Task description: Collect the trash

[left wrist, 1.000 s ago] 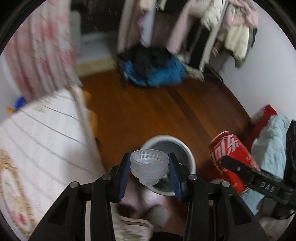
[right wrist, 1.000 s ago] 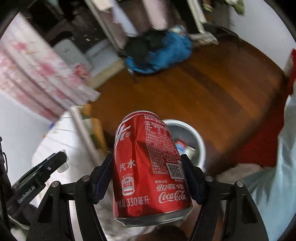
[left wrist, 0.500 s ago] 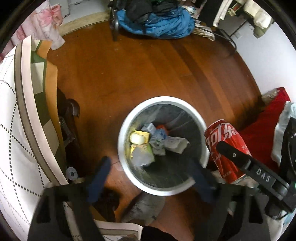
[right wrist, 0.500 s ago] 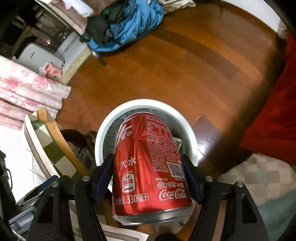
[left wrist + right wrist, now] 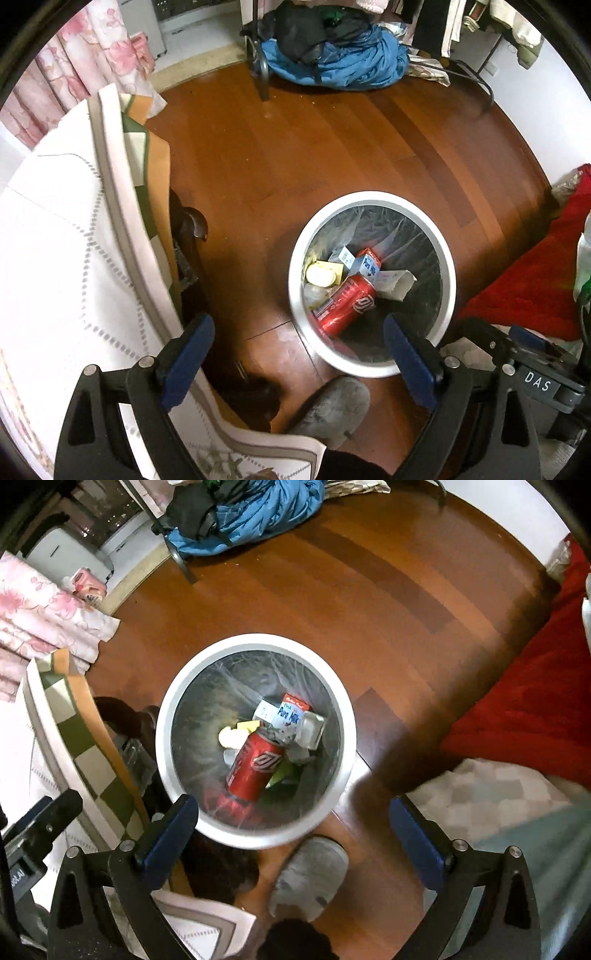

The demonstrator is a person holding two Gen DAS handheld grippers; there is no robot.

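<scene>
1. The left gripper (image 5: 297, 354) was held with its fingers wide apart, and nothing was gripped between them.
2. The right gripper (image 5: 293, 830) was also spread wide above the trash bin (image 5: 170, 716), with nothing between its fingers.
3. The red can (image 5: 255, 766) was seen lying on its side inside the bin, beside a milk carton (image 5: 290, 714).
4. A grey slipper (image 5: 310, 877) was seen on the wooden floor (image 5: 332, 590), near the bin.
</scene>
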